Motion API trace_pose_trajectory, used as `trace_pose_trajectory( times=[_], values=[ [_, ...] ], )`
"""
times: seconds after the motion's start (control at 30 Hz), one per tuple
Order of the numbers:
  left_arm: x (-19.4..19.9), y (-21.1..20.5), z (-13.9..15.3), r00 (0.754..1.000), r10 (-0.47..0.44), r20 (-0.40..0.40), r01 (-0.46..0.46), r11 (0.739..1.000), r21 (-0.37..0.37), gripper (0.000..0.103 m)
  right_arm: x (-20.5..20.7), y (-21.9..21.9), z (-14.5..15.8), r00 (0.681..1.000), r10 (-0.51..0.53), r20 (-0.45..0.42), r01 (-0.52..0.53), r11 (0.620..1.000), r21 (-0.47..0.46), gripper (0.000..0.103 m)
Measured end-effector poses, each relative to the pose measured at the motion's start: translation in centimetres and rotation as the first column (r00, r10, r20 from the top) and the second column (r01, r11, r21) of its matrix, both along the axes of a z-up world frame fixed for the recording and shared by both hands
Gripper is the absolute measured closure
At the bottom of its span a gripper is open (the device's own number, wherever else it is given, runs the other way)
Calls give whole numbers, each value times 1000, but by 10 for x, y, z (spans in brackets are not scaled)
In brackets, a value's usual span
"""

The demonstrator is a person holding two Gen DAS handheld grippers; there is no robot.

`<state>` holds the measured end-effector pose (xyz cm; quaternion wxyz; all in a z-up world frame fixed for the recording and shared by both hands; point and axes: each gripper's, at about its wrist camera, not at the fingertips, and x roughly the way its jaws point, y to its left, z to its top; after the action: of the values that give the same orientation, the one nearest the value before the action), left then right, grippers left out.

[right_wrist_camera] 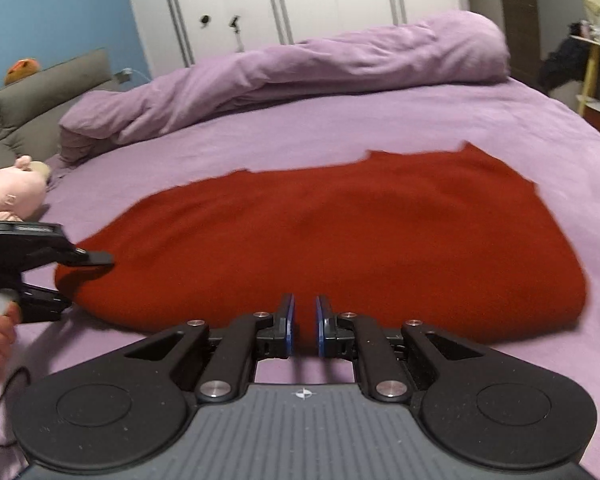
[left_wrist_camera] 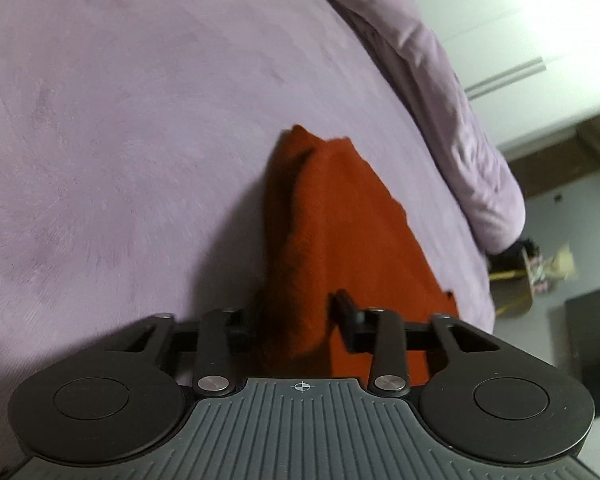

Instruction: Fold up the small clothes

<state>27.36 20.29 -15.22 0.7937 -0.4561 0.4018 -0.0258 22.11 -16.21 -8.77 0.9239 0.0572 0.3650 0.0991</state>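
Note:
A red knitted garment (right_wrist_camera: pixel 340 232) lies spread on the purple bed sheet (right_wrist_camera: pixel 380 120). My right gripper (right_wrist_camera: pixel 303 326) is nearly shut, its blue pads pinching the garment's near edge. My left gripper (right_wrist_camera: pixel 88 276) shows at the left of the right wrist view, its jaws around the garment's left corner. In the left wrist view the garment (left_wrist_camera: pixel 340 232) runs between the left gripper's (left_wrist_camera: pixel 296 320) fingers and stretches away over the sheet (left_wrist_camera: pixel 100 120); the fingertips are partly hidden by cloth.
A rolled purple duvet (right_wrist_camera: pixel 300 64) lies along the far side of the bed. A pink soft toy (right_wrist_camera: pixel 8 192) and grey headboard (right_wrist_camera: pixel 40 92) are at left. White wardrobe doors (right_wrist_camera: pixel 300 0) stand behind. A shelf with clutter (right_wrist_camera: pixel 592 52) is at right.

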Motion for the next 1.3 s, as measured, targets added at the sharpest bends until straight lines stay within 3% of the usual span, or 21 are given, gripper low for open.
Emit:
trace_pose_trajectory(
  times=[0.1, 0.23, 0.37, 0.47, 0.57, 0.63, 0.7, 0.77, 0.9, 1.0, 1.13, 1.2, 1.3],
  values=[
    [5, 3, -4, 1000, 5, 1, -5, 1000, -8, 75, 15, 26, -4, 998, 59, 4, -59, 998, 4, 93],
    [5, 0, 3, 1000, -19, 23, 18, 999, 47, 78, 27, 61, -11, 996, 85, 0, -85, 996, 9, 93],
    [3, -2, 9, 999, -23, 33, 20, 996, 84, 78, 36, 91, -29, 990, 141, 10, -139, 984, -110, 93],
    [3, -4, 12, 999, -26, 39, 21, 994, 105, 79, 39, 103, -21, 982, 187, -8, -185, 965, -188, 93],
    [1, -5, 15, 999, -24, 45, 19, 993, 114, 79, 33, 87, -15, 990, 134, 36, -129, 986, -108, 93],
    [1, -5, 15, 999, -26, 35, 22, 992, 122, 79, 35, 85, -27, 988, 152, -15, -153, 980, -125, 93],
    [1, -7, 18, 999, -31, 30, 27, 989, 143, 79, 33, 79, -21, 986, 169, -16, -170, 980, -108, 93],
    [2, -10, 24, 999, -41, 33, 34, 984, 177, 79, 31, 66, -11, 991, 134, -22, -135, 990, -42, 93],
    [3, -24, 50, 994, -89, 67, 68, 961, 266, 81, 14, 26, 4, 999, 38, 7, -38, 999, -9, 92],
    [4, -49, 81, 974, -177, 144, 119, 932, 343, 82, -3, -11, 12, 998, -59, 22, 58, 998, 35, 90],
    [8, -119, 121, 895, -390, 216, 240, 830, 503, 82, -13, -48, 14, 980, -198, 21, 196, 978, 78, 90],
    [10, -163, 124, 846, -493, 203, 315, 769, 556, 83, -15, -66, 13, 966, -258, 10, 255, 960, 115, 90],
    [14, -212, 107, 806, -568, 163, 385, 714, 586, 82, -15, -81, 13, 955, -296, 4, 293, 948, 122, 90]
  ],
)
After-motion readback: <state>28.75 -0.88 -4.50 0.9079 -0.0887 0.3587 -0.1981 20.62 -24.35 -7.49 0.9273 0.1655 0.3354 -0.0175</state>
